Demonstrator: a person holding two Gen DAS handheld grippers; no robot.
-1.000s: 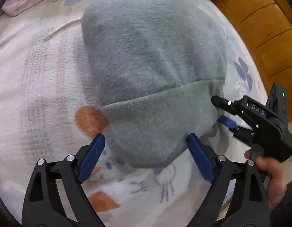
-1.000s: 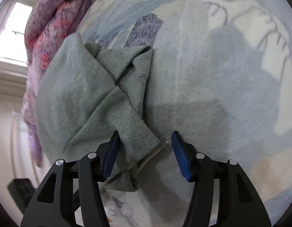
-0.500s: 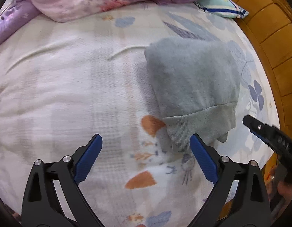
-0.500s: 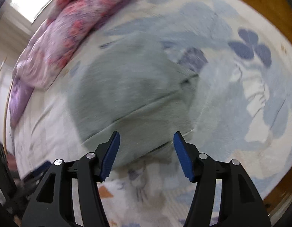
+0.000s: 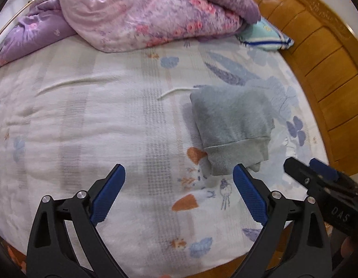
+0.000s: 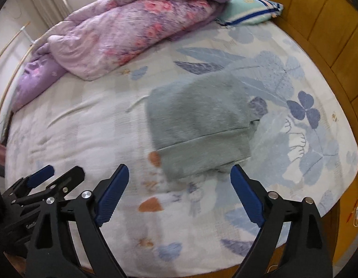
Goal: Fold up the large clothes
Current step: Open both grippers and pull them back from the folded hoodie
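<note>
A grey sweatshirt (image 5: 232, 122) lies folded into a compact block on the bed's right side, ribbed hem toward me; it also shows in the right wrist view (image 6: 202, 127). My left gripper (image 5: 179, 194) is open and empty, held above the bed in front of the garment. My right gripper (image 6: 179, 192) is open and empty, also short of the garment. The right gripper shows at the right edge of the left wrist view (image 5: 313, 176), and the left gripper at the lower left of the right wrist view (image 6: 53, 180).
The bed carries a white and blue floral sheet (image 5: 86, 115). A purple floral quilt (image 5: 144, 11) is bunched at the far side, next to a striped pillow (image 5: 264, 34). A wooden headboard (image 5: 318, 58) curves along the right.
Both grippers have pulled back and up from the sweatshirt, which now looks small and lies untouched. The right gripper's jaws stood around a folded corner a second ago and are now clear of it.
</note>
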